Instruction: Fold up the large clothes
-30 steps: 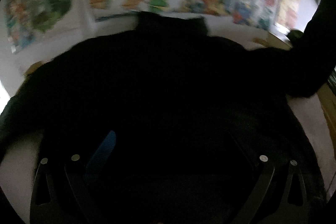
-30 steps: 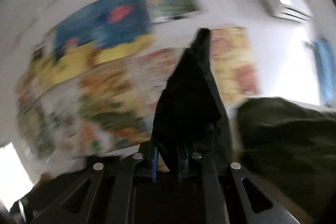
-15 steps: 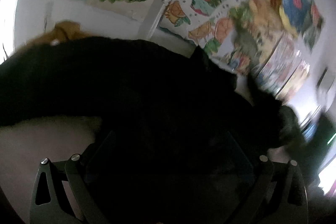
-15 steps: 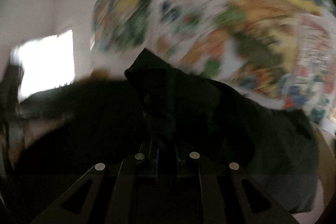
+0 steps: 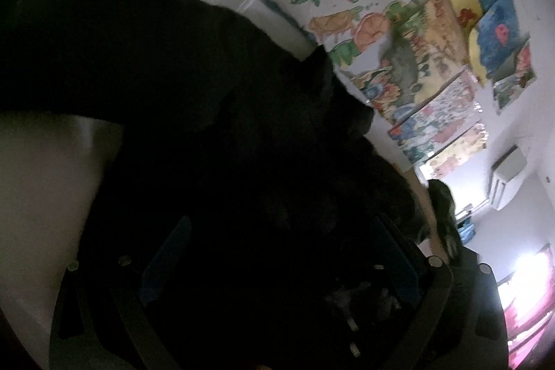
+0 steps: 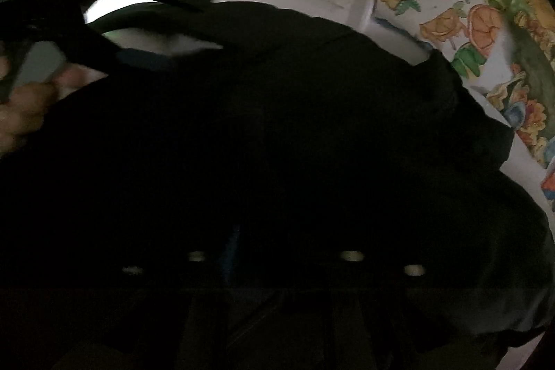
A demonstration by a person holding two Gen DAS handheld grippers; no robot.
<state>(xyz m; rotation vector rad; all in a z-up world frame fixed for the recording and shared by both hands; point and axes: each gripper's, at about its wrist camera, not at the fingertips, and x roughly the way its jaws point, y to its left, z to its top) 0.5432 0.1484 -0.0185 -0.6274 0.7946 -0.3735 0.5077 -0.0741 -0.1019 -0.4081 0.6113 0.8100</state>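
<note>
Item: black garment (image 5: pixel 215 113), spread from your 9 to 3 o'clock; left gripper (image 5: pixel 277 252) spread wide over it, presumably to reposition; right gripper (image 6: pixel 274 252) indeterminate, too dark.

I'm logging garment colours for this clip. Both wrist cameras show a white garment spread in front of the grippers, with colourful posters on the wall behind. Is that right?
Not quite: the garment is black, not white, and fills most of the left wrist view and the right wrist view. The colourful posters on the wall behind are there as you say.
</note>
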